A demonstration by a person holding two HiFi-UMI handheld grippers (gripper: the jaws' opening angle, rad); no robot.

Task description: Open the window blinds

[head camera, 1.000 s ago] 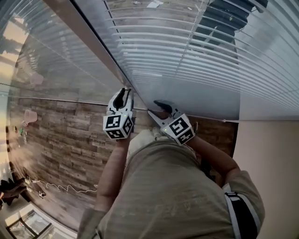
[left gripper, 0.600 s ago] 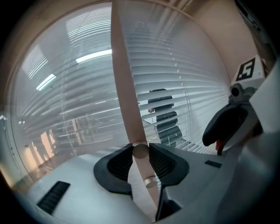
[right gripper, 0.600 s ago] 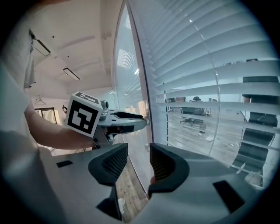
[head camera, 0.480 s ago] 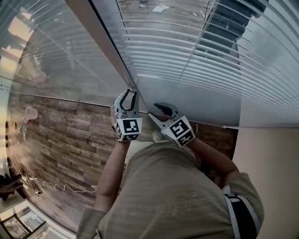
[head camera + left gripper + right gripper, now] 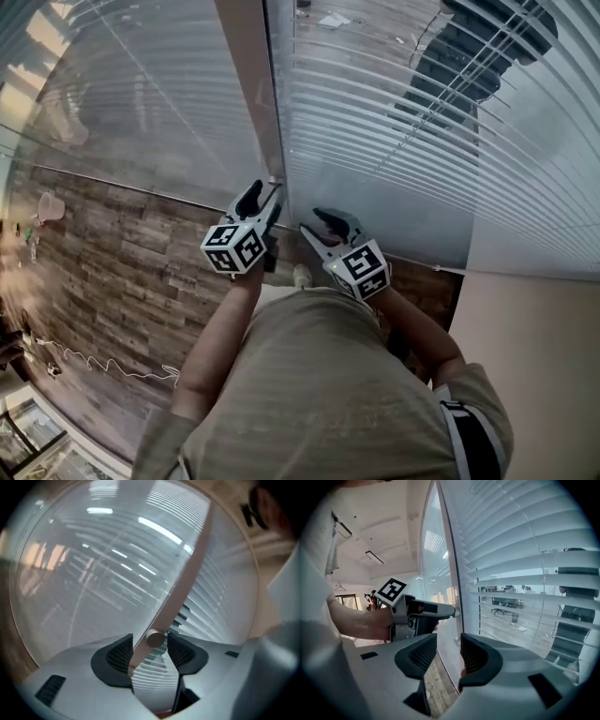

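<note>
blinds (image 5: 403, 141): lowered, covering the window right of the post. Slats are tilted part way, and I can see chairs through the gaps.
pane (image 5: 141, 112): left of the post, hazy with faint stripes.
floor (image 5: 112, 272): wood planks, running under the window line.
post (image 5: 253, 84): pale upright between the pane and the blinds. Both my tongs are at its lower end.
left tongs (image 5: 264, 195): rolled on their side with the tips at the post. The jaws are opening around the knob and the pads are off it, so no grip.
right tongs (image 5: 314, 223): just beside the left pair, pointing at the blinds' lower edge. Jaws are parted and hold nothing, with only floor and frame showing in the gap.
knob (image 5: 155, 638): small round stub on the post, sitting between the left pads, nearer the right one.
</note>
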